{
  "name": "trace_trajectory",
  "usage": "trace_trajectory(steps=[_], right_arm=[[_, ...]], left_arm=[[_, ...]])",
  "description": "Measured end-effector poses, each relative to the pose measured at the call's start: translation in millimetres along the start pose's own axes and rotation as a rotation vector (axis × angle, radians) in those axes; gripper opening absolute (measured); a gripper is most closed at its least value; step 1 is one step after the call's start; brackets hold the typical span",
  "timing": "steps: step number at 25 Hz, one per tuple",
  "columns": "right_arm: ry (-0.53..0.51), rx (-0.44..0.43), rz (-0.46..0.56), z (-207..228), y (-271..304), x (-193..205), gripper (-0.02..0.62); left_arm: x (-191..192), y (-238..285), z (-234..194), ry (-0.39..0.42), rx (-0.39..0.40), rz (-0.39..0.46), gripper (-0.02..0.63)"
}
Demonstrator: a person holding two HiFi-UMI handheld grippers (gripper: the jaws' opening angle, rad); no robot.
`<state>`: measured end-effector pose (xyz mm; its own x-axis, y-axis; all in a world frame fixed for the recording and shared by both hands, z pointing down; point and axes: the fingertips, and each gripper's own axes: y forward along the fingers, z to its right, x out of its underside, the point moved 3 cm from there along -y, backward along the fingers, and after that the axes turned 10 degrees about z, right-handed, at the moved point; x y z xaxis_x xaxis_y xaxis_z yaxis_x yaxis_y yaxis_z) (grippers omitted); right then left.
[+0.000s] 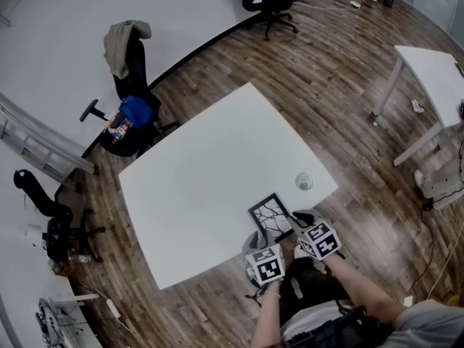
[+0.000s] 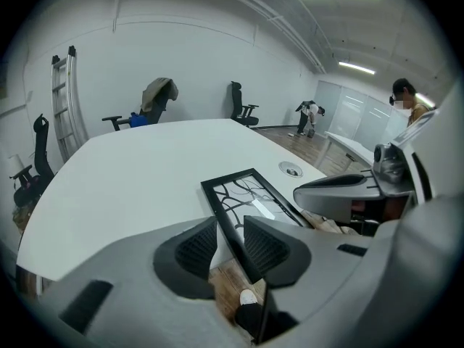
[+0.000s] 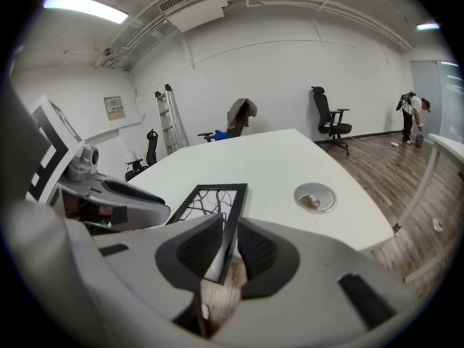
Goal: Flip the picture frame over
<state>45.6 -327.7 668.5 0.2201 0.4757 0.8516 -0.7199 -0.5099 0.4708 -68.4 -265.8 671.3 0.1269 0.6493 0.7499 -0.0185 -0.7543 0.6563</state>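
Note:
A black picture frame [image 1: 271, 214] with a branch drawing lies face up at the near edge of the white table [image 1: 210, 172], its near end past the edge. My left gripper [image 1: 255, 236] is at its near left corner. In the left gripper view the frame's [image 2: 246, 194] rim runs between the jaws of the left gripper [image 2: 230, 246], with a gap at the left pad. My right gripper [image 1: 299, 216] is at the near right side. In the right gripper view the frame [image 3: 210, 201] stands edge-on between the right gripper's [image 3: 230, 249] parted jaws.
A round cable grommet [image 1: 304, 181] sits in the table just right of the frame. Office chairs [image 1: 130, 114] and a ladder [image 1: 36, 147] stand along the far wall. A second white table [image 1: 435, 71] is at the right. A person [image 2: 310, 114] bends over far across the room.

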Motion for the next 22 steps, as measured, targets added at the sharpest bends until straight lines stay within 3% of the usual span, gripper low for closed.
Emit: trace_trajectory(steps=[12,17,22], right_arm=[[0.033,0.014,-0.022,12,-4,12,0.071],[0.091,-0.005,-0.023,16,-8,19,0.071],[0.205,-0.052,0.017,21,-16,19,0.079]], left_arm=[[17,12,-6,-0.082,-0.029,-0.129,0.127],[20,15,-11,-0.063,-0.050,-0.158,0.127],[23,17,-9,-0.117,-0.036,-0.177,0.104]])
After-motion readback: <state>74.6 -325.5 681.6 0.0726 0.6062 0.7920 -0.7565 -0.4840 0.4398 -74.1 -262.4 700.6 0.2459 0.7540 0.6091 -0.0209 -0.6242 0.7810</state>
